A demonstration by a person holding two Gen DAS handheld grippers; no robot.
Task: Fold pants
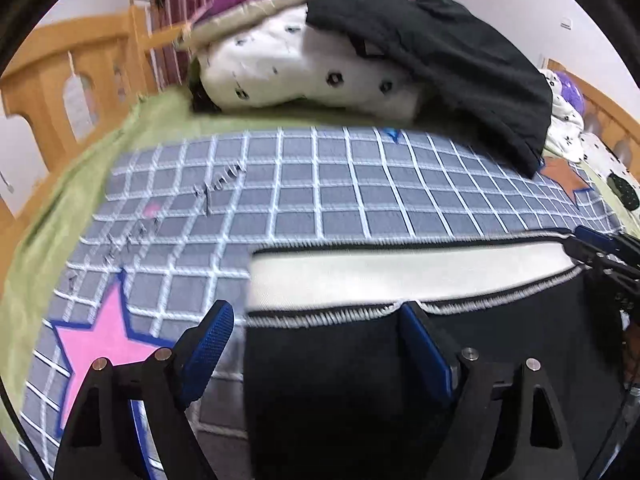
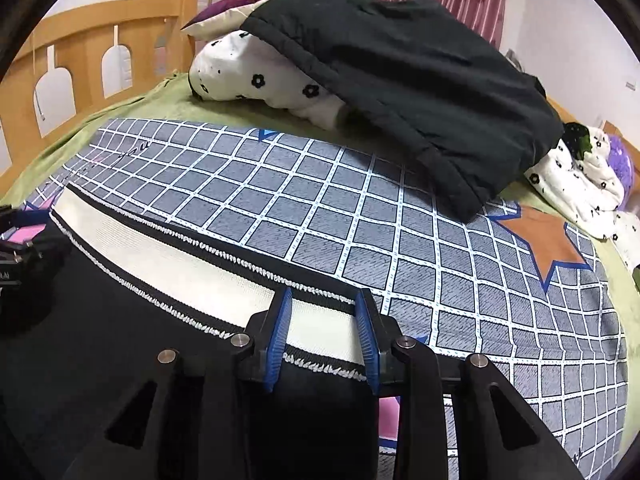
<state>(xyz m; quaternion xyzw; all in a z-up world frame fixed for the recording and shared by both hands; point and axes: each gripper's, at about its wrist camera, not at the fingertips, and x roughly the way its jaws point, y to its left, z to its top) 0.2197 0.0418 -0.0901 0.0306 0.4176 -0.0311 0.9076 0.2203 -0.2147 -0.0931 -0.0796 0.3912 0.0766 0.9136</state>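
Observation:
Black pants (image 1: 340,380) with a white waistband (image 1: 400,276) lie flat on the grey checked blanket (image 1: 320,184). My left gripper (image 1: 316,320) is open over the waistband's left corner, one finger off the cloth and one on it. My right gripper (image 2: 324,320) is open and straddles the waistband (image 2: 180,256) near its right end, over the black pants (image 2: 100,340). The right gripper also shows at the right edge of the left wrist view (image 1: 600,248).
A black jacket (image 2: 400,80) lies over white flowered bedding (image 2: 272,84) at the back of the bed. A wooden bed rail (image 2: 80,60) stands at the left. Pink (image 1: 104,336) and brown (image 2: 548,244) star patches mark the blanket.

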